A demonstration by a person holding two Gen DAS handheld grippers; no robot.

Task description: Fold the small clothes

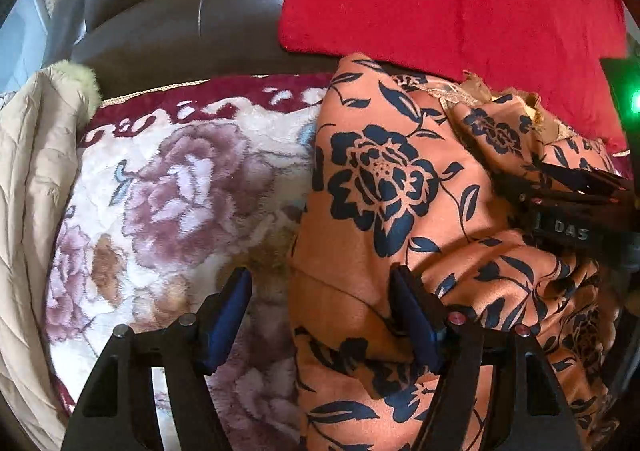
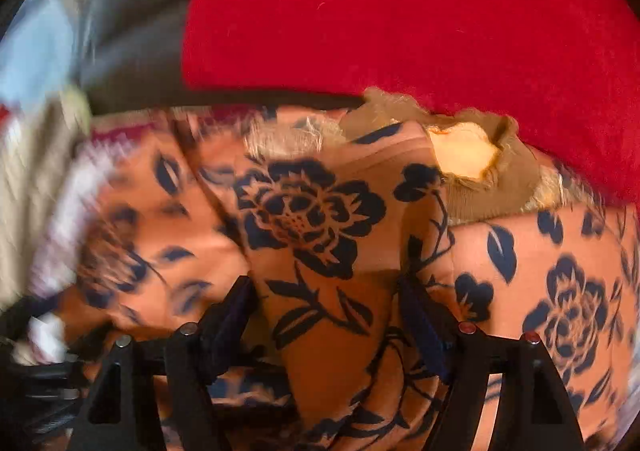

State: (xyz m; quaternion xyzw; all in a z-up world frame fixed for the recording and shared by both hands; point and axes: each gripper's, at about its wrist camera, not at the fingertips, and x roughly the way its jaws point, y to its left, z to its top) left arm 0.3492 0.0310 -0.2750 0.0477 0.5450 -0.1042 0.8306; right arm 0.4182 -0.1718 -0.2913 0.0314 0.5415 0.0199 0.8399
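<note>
The left gripper is held apart over the orange floral garment's edge on the plush blanket; the right gripper, also apart, straddles a ridge. A re-grasp seems underway; closing on an edge is judged next.

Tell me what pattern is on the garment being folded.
Dark navy flowers and leaves on orange garment, clearest in the left wrist view.

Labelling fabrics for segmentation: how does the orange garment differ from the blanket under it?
The orange garment has dark navy flowers on a smooth, thin cloth; the blanket has mauve roses on a cream, plush pile. The garment lies bunched and creased in folds; the blanket lies spread flat. The garment has a tan ribbed collar; the blanket has a maroon border. Both are floral.
</note>
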